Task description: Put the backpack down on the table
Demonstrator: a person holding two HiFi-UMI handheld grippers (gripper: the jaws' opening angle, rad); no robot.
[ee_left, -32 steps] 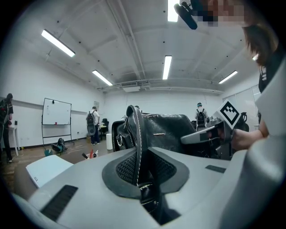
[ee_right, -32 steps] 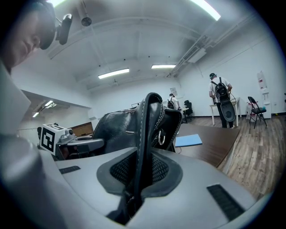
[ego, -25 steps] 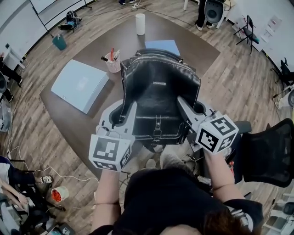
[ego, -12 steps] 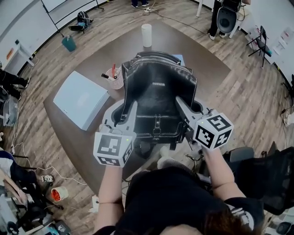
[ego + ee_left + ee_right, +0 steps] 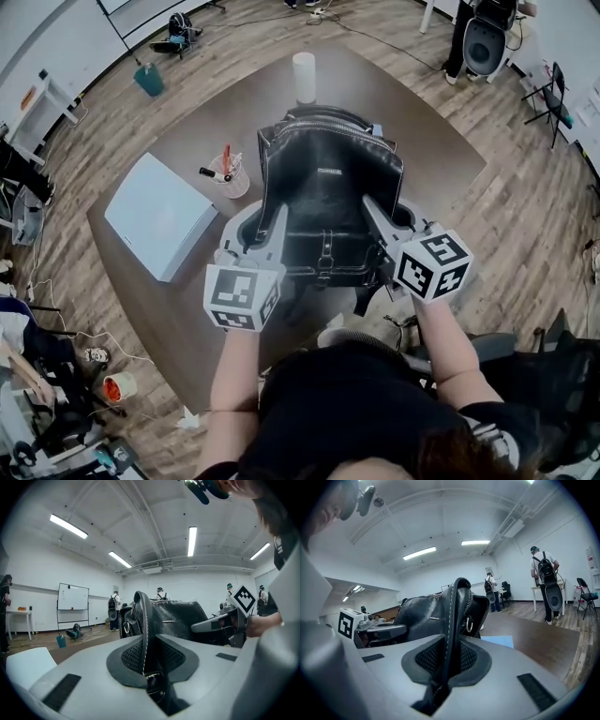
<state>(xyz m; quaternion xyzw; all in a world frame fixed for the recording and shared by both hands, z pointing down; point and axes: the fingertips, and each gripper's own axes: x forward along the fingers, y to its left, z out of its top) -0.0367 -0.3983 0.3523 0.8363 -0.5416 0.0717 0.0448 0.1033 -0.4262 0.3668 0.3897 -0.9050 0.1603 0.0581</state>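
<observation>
- Jaws of my left gripper (image 5: 149,656) pinched tight on a stitched strap (image 5: 143,620) of the black leather backpack (image 5: 328,202). The strap runs upright between the dark ribbed pads.
- Jaws of my right gripper (image 5: 449,660) likewise closed on a second strap (image 5: 454,616), also with white stitching, which rises straight out of the pads.
- From the head view, the two grippers flank the bag's lower half, left gripper (image 5: 265,230) on one side and right gripper (image 5: 389,225) on the other, each pointing away from me and nearly level.
- The backpack stands upright over the near part of the brown table (image 5: 441,159), zipped top uppermost (I cannot tell whether its base touches the wood).
- On the table to the bag's left lies a white box (image 5: 159,214); a cup of pens (image 5: 228,176) stands between box and bag, near the bag's upper corner.
- A white cylinder (image 5: 304,77) stands at the far side of the table, beyond the bag.
- A blue sheet (image 5: 499,641) lies flat on the table behind the bag, seen past my right gripper.
</observation>
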